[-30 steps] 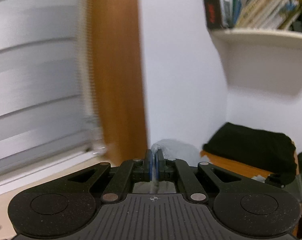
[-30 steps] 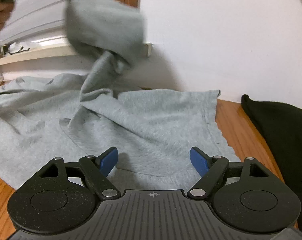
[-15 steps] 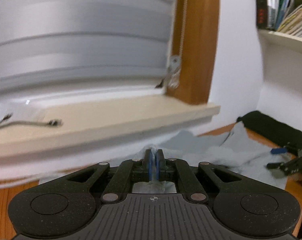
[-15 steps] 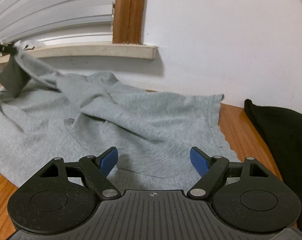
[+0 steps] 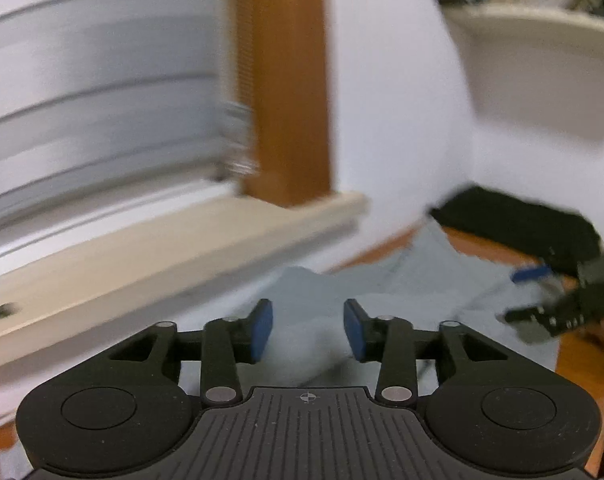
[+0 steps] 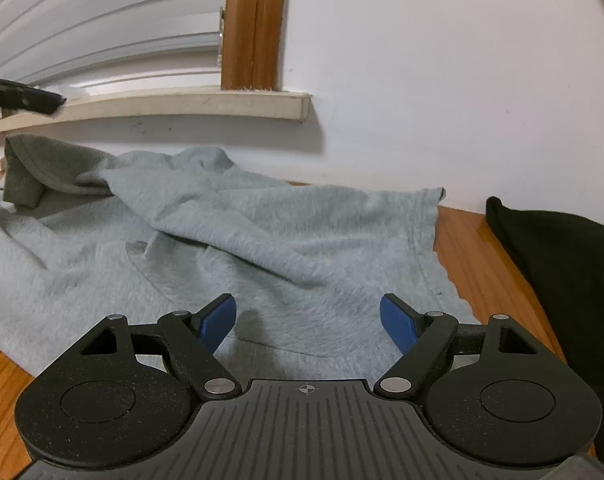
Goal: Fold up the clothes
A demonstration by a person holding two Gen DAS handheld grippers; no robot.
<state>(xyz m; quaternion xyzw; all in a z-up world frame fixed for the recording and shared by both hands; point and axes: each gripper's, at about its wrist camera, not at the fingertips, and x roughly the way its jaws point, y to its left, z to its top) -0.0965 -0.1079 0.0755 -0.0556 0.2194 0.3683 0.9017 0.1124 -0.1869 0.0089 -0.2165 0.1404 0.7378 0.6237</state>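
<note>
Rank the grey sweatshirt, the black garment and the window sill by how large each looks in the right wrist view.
1. grey sweatshirt, covering most of the wooden table.
2. black garment, cut off by the picture's right edge, so its full extent is unsure.
3. window sill, a thin strip further from the camera, so nearness skews this.

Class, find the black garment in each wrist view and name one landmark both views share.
Left wrist view: the black garment lies at mid right, against the wall beyond the grey sweatshirt.
Right wrist view: it lies along the right edge, on the wooden table.
Shared landmark: the brown window frame above the sill.
</note>
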